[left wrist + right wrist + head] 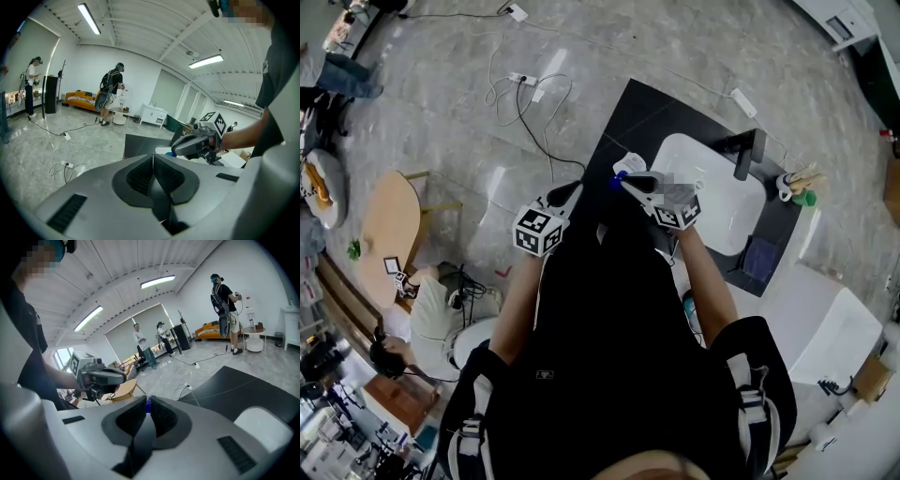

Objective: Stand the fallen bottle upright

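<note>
In the head view a pale bottle [625, 167] with a blue cap [615, 183] is at the tip of my right gripper [623, 182], over the near corner of the black table top [623, 112]. The right gripper view shows the blue cap [148, 405] pinched between the tips of the right gripper [147, 402]; the bottle's body is hidden behind the jaws. My left gripper [572, 193] hovers just left of it, off the table's edge. In its own view the left gripper [153, 158] is shut with nothing in it, facing the right gripper [197, 143].
A white basin [727, 220] is set in the black top, with a dark tap [748, 155] behind it and small green and tan items [802, 187] at its right. Cables and power strips [525, 84] cross the floor. A round wooden table [389, 225] stands at left.
</note>
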`<state>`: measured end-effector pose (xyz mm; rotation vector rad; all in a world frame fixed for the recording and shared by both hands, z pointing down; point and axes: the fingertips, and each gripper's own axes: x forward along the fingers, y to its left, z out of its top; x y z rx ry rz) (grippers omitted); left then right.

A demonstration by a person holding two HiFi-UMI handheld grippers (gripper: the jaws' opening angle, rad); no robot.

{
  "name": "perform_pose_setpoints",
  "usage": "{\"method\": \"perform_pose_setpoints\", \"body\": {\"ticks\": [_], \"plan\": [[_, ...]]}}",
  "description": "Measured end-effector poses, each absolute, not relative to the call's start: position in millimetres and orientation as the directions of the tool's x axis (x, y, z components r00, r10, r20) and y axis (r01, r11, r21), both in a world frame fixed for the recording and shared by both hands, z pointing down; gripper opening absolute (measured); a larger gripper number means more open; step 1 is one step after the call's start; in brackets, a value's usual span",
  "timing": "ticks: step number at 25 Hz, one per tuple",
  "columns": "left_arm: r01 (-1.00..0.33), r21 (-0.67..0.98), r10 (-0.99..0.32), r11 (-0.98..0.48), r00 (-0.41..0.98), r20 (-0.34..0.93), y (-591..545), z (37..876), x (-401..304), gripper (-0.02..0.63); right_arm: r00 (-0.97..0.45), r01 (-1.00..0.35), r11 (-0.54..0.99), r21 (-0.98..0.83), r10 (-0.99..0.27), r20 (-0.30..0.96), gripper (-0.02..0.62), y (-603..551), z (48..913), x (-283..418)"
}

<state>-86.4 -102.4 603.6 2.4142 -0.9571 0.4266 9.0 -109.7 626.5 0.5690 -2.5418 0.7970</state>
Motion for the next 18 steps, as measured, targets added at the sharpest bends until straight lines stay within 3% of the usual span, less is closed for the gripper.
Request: {"method": "perform_pose_setpoints", "body": {"ticks": [18], "plan": [[-0.688,0.336,-0.524,-0.643,0.716,0.461,-102,604,-70,0.015,-0.853,-0.521,0.632,-0.574,-0.367,0.37,0.086,-137,611,60]]}}
